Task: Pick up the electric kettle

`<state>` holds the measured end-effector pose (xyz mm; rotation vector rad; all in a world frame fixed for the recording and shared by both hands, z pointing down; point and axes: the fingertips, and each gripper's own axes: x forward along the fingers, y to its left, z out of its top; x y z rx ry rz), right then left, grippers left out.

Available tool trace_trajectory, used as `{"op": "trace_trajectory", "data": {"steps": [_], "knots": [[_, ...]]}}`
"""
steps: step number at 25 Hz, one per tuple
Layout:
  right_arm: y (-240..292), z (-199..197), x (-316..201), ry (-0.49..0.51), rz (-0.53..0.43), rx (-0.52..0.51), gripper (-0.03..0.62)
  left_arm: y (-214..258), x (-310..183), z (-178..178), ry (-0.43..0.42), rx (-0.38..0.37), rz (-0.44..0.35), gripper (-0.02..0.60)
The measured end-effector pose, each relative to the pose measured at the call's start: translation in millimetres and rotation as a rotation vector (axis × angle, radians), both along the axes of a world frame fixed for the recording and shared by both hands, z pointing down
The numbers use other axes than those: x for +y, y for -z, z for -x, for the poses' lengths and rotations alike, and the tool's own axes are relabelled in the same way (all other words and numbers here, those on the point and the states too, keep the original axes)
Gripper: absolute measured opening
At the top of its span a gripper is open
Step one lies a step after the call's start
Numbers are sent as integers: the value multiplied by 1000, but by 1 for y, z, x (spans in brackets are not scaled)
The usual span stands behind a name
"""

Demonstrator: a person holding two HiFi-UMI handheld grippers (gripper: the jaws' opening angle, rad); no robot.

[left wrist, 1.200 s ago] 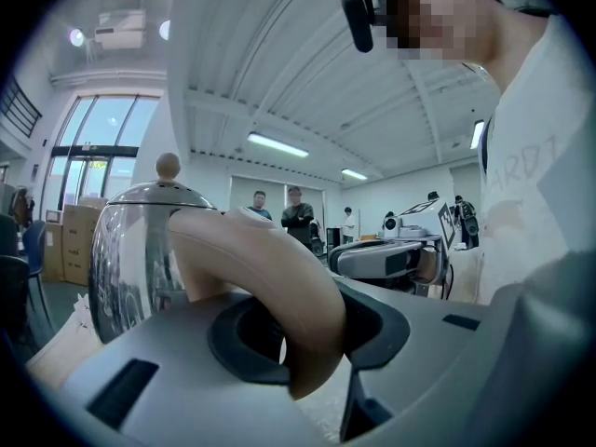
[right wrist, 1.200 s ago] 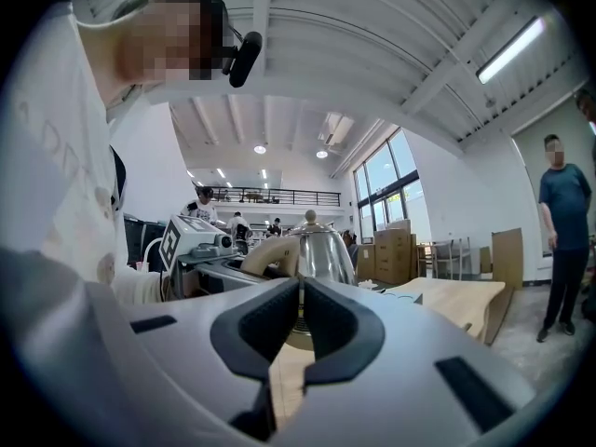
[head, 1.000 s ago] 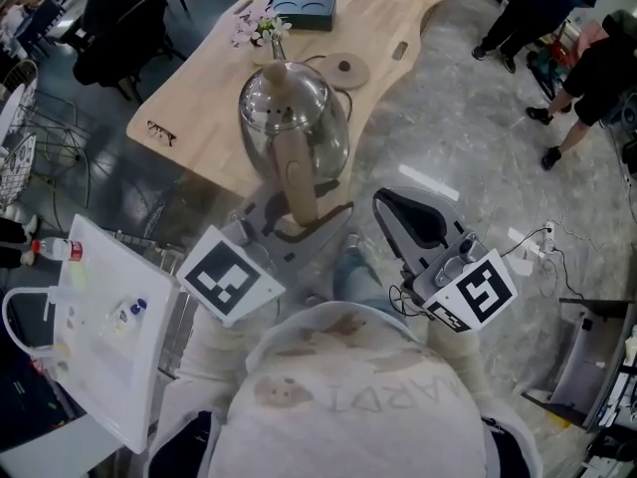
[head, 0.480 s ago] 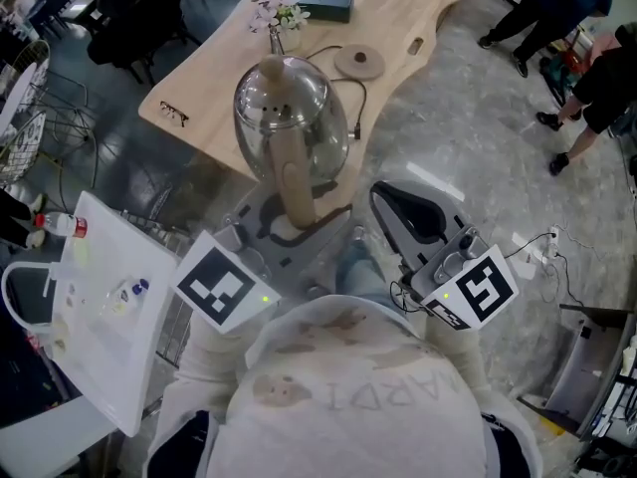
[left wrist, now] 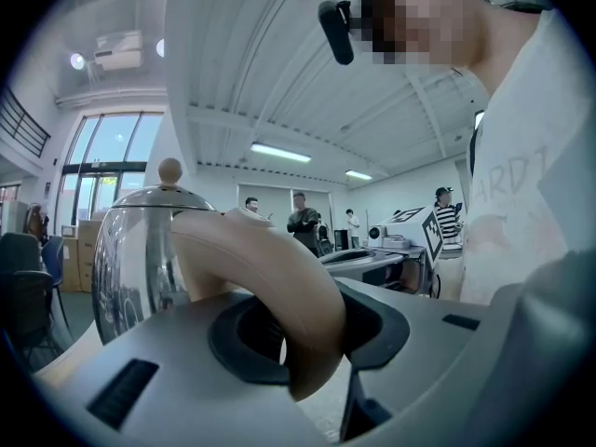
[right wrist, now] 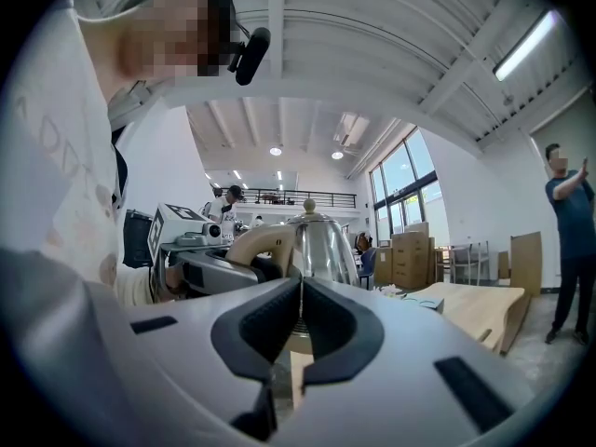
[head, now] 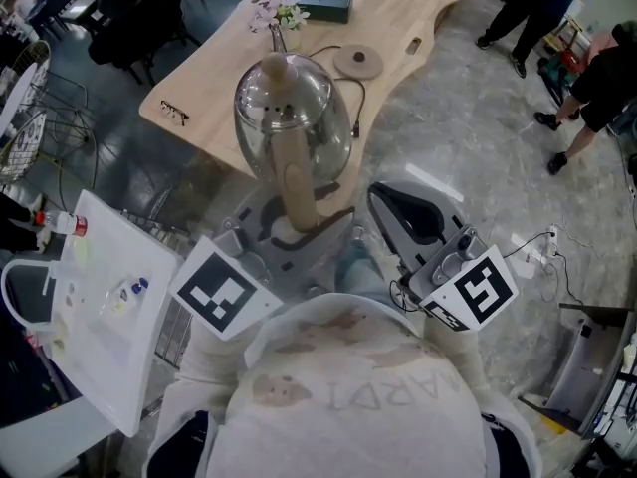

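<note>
The electric kettle is a rounded steel pot with a beige handle, held up over the near edge of the wooden table. My left gripper is shut on that handle. In the left gripper view the handle curves down between the dark pads, with the kettle body to the left of my left gripper. My right gripper hangs to the right of the kettle, shut and empty. From my right gripper the kettle shows straight ahead.
The kettle's round base with its cord lies on the table, beside a small flower vase, a dark tray and glasses. A white board stands at the left. People stand at the far right.
The kettle, still in my left gripper, has drifted a little away from its round base toward the table's near edge. Both grippers' jaws look unchanged.
</note>
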<state>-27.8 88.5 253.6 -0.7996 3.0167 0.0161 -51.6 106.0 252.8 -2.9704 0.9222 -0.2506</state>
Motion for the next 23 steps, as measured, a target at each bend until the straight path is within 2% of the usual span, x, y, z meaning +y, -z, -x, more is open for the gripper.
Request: {"op": "trace_trajectory", "data": {"steps": [23], "knots": [[10,8,6,33,-14,-7,21,3,1,1,-4,3,-5,115]]}}
